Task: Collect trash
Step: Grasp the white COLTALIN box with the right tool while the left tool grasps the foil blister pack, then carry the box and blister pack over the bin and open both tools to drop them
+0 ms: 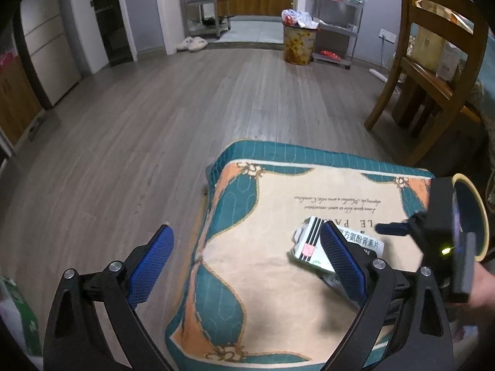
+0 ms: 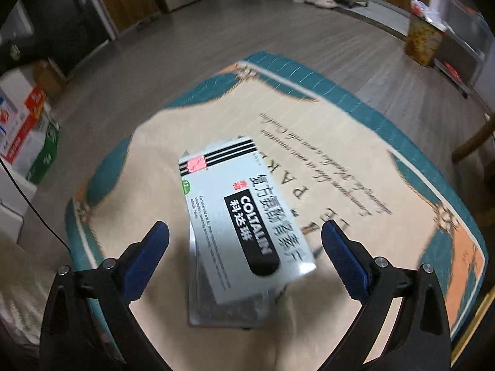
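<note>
both claws gape wide and hold nothing, the left gripper (image 1: 246,266) and the right gripper (image 2: 246,259) poised above a coltalin medicine box (image 2: 244,216) lying on the teal-bordered cushion (image 2: 355,167), blister pack (image 2: 225,309) beneath it.

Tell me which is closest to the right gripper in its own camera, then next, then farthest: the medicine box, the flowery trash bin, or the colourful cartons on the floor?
1. The medicine box lies on the cushion, right between the open right gripper fingers.
2. The colourful cartons stand on the floor, off to the left.
3. The flowery trash bin is far across the room, upper right, already heaped with rubbish.
</note>
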Tool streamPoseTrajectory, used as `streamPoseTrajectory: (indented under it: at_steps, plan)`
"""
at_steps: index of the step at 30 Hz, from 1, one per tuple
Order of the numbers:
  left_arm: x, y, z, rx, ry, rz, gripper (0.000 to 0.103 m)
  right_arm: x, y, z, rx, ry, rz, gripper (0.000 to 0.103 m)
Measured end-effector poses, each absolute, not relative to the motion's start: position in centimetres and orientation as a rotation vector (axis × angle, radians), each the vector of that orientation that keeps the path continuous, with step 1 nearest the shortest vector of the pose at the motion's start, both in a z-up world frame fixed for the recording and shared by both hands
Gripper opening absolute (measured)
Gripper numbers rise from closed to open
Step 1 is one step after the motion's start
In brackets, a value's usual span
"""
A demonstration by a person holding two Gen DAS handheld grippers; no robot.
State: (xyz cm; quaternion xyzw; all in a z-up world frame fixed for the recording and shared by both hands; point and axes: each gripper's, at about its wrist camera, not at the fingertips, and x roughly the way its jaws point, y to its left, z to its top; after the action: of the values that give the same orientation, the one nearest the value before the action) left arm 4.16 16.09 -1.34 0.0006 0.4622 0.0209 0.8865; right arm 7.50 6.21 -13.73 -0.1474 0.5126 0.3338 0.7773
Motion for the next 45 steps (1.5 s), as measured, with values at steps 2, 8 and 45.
streamPoseTrajectory:
  at_steps: [2, 8, 45]
  plan:
    - [4.3, 16.1, -1.7, -0.007, 0.979, 0.042, 0.095, 7.8, 6.6, -14.5, -0.35, 1.109, 0.703, 0.097]
    - [4.5, 15.7, -2.4, -0.025, 1.002, 0.057, 0.095, 7.3, 5.2, -14.3, -0.337, 1.112, 0.703, 0.077]
    - [6.3, -2.8, -14.9, 0.09, 1.29, -0.014, 0.072, 4.4, -14.8, -14.7, -0.192, 1.258, 0.285, 0.085]
